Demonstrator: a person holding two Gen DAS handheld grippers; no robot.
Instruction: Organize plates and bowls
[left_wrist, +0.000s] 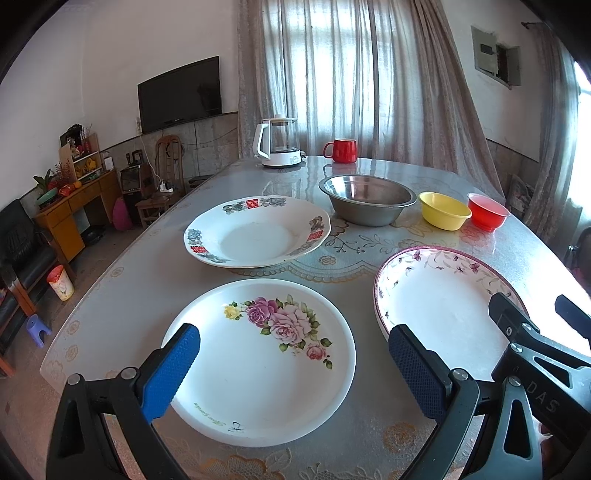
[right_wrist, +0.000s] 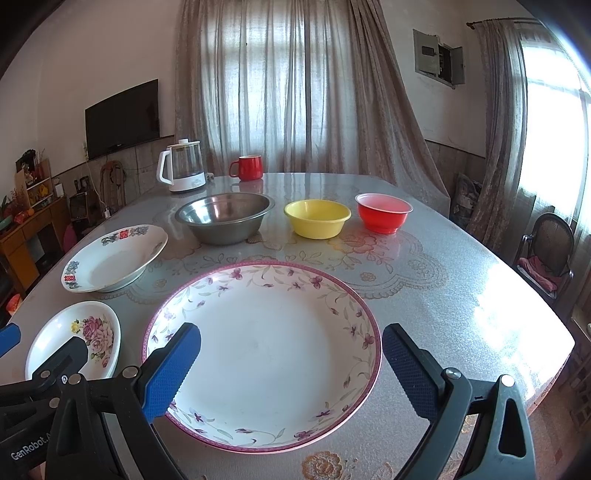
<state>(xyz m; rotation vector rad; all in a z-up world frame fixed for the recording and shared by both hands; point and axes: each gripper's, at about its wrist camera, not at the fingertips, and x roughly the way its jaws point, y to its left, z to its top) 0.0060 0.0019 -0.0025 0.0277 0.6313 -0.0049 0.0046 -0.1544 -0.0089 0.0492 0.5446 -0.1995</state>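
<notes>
My left gripper (left_wrist: 293, 349) is open above a white plate with pink roses (left_wrist: 266, 369). My right gripper (right_wrist: 291, 349) is open above a large plate with a purple floral rim (right_wrist: 262, 350); this plate also shows in the left wrist view (left_wrist: 436, 295). A deep plate with red characters (left_wrist: 255, 230) lies behind the rose plate. Further back stand a steel bowl (right_wrist: 226, 218), a yellow bowl (right_wrist: 317, 218) and a red bowl (right_wrist: 384, 212) in a row. Both grippers hold nothing.
A white kettle (right_wrist: 181, 171) and a red mug (right_wrist: 248, 167) stand at the table's far edge (right_wrist: 332, 177). The right gripper's body (left_wrist: 535, 354) shows beside the left one. A chair (right_wrist: 546, 254) stands right of the table.
</notes>
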